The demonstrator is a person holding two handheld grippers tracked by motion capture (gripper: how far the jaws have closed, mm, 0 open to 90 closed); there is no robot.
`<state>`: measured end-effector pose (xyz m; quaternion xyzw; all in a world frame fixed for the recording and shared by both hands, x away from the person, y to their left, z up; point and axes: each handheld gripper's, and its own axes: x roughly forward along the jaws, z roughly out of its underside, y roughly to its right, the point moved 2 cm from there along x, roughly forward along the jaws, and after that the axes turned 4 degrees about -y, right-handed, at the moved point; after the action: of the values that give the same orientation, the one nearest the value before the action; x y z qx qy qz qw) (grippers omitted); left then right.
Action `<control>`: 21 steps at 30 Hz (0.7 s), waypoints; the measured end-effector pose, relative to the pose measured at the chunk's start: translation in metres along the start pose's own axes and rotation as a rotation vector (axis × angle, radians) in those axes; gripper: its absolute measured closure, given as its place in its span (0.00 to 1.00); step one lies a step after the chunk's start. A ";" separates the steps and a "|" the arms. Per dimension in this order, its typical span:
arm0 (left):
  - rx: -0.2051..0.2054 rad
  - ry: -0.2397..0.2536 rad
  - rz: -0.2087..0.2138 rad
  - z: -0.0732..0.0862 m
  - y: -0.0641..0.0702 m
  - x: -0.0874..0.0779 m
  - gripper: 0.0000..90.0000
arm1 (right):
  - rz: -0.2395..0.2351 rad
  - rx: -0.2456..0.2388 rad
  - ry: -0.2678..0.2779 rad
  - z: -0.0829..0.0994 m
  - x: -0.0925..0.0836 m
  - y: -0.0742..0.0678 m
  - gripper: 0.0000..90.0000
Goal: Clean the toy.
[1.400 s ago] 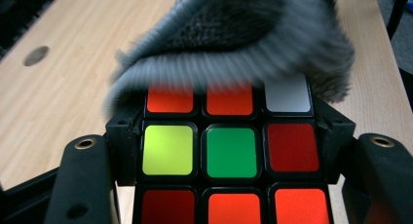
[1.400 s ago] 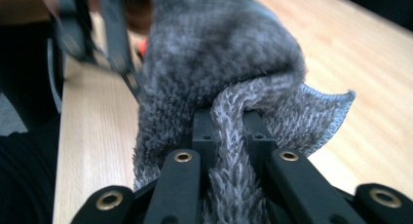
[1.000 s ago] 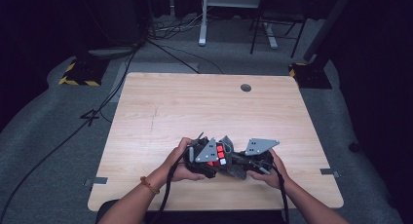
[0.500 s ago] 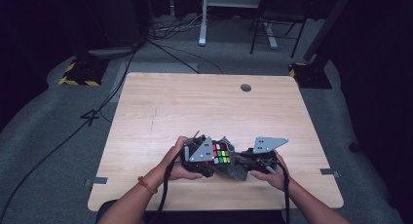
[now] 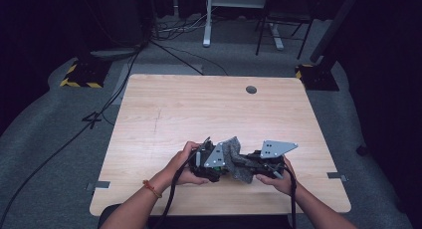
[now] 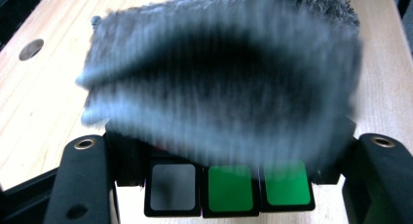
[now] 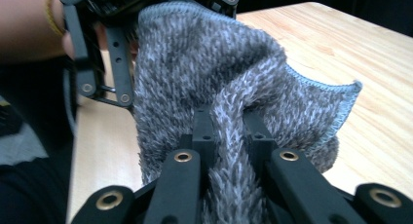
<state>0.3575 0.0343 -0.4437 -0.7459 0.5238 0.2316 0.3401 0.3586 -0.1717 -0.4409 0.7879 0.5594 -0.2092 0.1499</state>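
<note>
Low over the near edge of the surface (image 5: 164, 119), the left gripper (image 5: 213, 162) points right, fingers clamped on the puzzle cube (image 6: 229, 187). The grey cloth (image 5: 234, 159) drapes that cube. The right gripper (image 5: 256, 164) points left, fingers pinching the cloth.

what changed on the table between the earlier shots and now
The grey cloth has come over the puzzle cube: earlier the cube's coloured top showed between the claws, now the cloth covers it in the high view. The left claw stays clamped on the cube, and the right claw stays shut on the cloth. Both hands have kept their place near the table's front edge.
</note>
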 end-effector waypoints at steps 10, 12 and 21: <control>-0.037 0.059 0.025 0.000 -0.005 -0.011 0.37 | 0.022 0.033 -0.117 0.018 0.019 0.008 0.89; -0.044 0.074 0.036 0.000 -0.006 -0.013 0.37 | 0.004 0.041 -0.128 0.020 0.022 0.008 0.89; -0.047 0.065 0.045 0.002 -0.008 -0.012 0.37 | -0.012 0.045 -0.112 0.015 0.021 0.004 0.89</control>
<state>0.3612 0.0455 -0.4343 -0.7487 0.5457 0.2271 0.3002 0.3663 -0.1634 -0.4647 0.7748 0.5501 -0.2661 0.1620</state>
